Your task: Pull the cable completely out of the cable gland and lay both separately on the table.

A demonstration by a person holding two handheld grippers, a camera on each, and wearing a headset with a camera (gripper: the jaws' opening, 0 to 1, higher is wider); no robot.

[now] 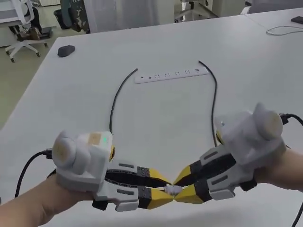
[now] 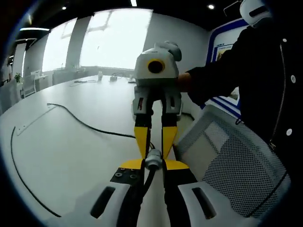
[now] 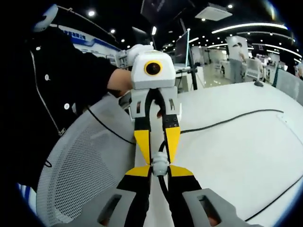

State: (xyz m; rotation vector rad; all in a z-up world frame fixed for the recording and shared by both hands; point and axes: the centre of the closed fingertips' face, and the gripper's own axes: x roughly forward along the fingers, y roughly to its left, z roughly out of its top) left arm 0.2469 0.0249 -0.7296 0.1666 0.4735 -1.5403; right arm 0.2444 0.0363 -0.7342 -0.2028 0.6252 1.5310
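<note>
A small pale cable gland [image 1: 173, 190] hangs low over the white table's near edge, pinched from both sides. My left gripper [image 1: 169, 191] comes in from the left and my right gripper [image 1: 177, 191] from the right, tip to tip, both shut on it. In the left gripper view the gland [image 2: 152, 160] sits between my own yellow tips [image 2: 176, 164], and black cable [image 2: 147, 178] runs back between the jaws. The right gripper view shows the gland [image 3: 160, 164] with cable [image 3: 163, 185] passing through it. Two long black cable arcs [image 1: 112, 106] [image 1: 215, 101] lie on the table.
A white power strip [image 1: 171, 74] lies across the middle of the table [image 1: 161, 123], with a dark mouse [image 1: 66, 50] farther back left. Office chairs [image 1: 21, 28] stand beyond the left edge. A grey mesh chair back [image 2: 227, 161] is close behind the grippers.
</note>
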